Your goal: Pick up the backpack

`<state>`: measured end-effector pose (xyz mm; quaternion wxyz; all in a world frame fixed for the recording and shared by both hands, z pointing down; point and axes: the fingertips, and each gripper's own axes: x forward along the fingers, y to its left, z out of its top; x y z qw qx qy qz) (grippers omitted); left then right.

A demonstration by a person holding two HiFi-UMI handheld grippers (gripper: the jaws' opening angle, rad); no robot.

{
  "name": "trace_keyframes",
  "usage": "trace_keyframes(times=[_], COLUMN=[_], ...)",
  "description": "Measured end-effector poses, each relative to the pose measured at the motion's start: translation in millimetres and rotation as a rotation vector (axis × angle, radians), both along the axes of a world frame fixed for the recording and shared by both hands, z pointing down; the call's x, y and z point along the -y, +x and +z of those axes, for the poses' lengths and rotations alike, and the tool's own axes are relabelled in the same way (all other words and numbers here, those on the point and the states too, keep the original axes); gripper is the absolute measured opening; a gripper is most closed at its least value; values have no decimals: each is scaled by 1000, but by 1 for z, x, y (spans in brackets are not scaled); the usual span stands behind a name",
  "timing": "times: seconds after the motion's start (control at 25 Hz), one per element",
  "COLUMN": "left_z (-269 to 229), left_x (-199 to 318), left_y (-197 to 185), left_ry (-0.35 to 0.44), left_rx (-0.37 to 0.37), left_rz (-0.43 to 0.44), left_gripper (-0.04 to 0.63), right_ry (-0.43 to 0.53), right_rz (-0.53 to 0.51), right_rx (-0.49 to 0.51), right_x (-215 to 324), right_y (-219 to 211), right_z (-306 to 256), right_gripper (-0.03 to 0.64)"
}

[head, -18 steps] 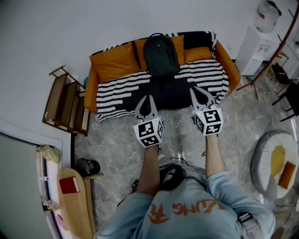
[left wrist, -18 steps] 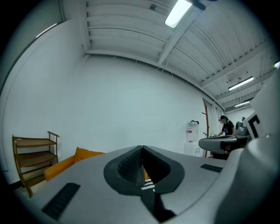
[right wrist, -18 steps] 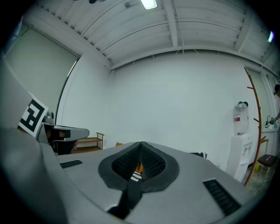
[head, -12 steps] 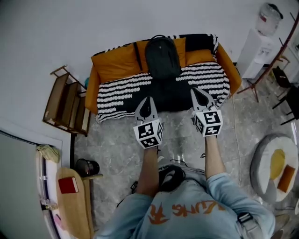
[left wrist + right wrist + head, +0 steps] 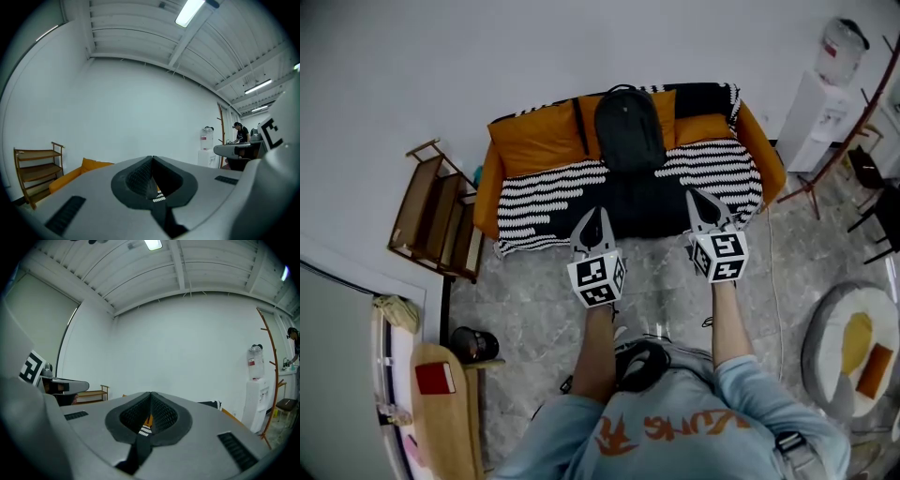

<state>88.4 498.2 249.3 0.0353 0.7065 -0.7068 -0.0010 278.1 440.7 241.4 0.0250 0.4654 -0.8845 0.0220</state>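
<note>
A black backpack (image 5: 628,127) stands upright against the back cushions of an orange sofa (image 5: 544,141) that is covered by a black-and-white striped blanket (image 5: 553,192). Both grippers are held out level in front of the person, side by side, pointing at the sofa. My left gripper (image 5: 592,216) is shut and empty, its tips over the sofa's front edge, well short of the backpack. My right gripper (image 5: 693,197) is also shut and empty, to the lower right of the backpack. In the gripper views, the left gripper (image 5: 152,159) and right gripper (image 5: 151,394) show closed jaws that hide the backpack.
A wooden shelf (image 5: 431,211) stands left of the sofa. A water dispenser (image 5: 825,94) and a coat stand (image 5: 830,141) are at the right. A round cushion (image 5: 853,342) lies on the floor at right, a wooden board (image 5: 441,403) at left. A person (image 5: 241,133) stands far off.
The sofa and backpack sit a little lower in the head view, and the two grippers have shifted slightly down with them. Both stay shut and empty.
</note>
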Motion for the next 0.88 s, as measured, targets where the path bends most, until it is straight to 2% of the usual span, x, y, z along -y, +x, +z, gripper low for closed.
trace_keyframes(times=[0.68, 0.88], left_z=[-4, -2], left_x=[25, 36], left_y=[-2, -13], left_ry=[20, 26], left_rx=[-2, -7], left_rz=[10, -1], left_gripper=[20, 20], right_ry=[7, 9], right_rz=[-3, -9], right_rx=[-5, -4], right_x=[25, 39], right_y=[4, -2], right_z=[3, 5], right_gripper=[-3, -3])
